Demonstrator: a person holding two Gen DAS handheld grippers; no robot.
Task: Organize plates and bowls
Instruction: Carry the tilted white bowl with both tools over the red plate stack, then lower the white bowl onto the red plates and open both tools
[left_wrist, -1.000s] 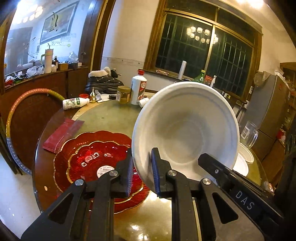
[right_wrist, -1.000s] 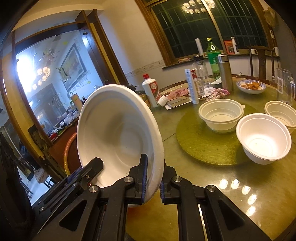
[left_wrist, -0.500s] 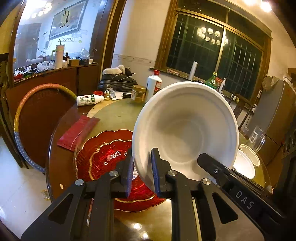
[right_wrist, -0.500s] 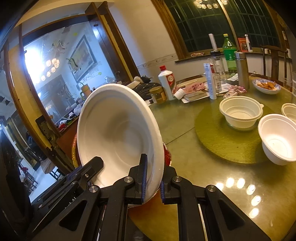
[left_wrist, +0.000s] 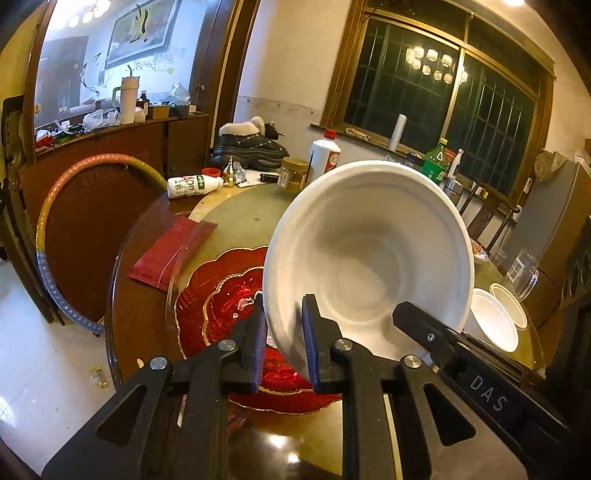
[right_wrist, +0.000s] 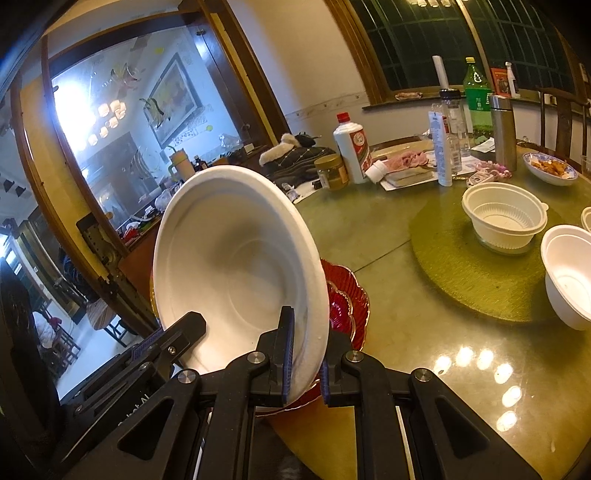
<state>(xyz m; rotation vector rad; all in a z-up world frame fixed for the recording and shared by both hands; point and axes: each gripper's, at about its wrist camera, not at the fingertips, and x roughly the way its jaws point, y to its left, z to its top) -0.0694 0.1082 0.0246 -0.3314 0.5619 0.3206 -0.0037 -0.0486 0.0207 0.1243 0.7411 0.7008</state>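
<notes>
While tilted above the red plates on the tabletop, the white bowl is clamped at opposite rim edges by left gripper and right gripper fingers.

I see a dark window with a wooden frame, cream walls, a white tiled floor and a wooden sideboard behind the round table.

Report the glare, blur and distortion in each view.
Left wrist view: fisheye bends the window frame; lamp glare spots the table; white bowl sharp. Right wrist view: mirror blows out white; lamp reflections dot the table; edges vignette dark.
</notes>
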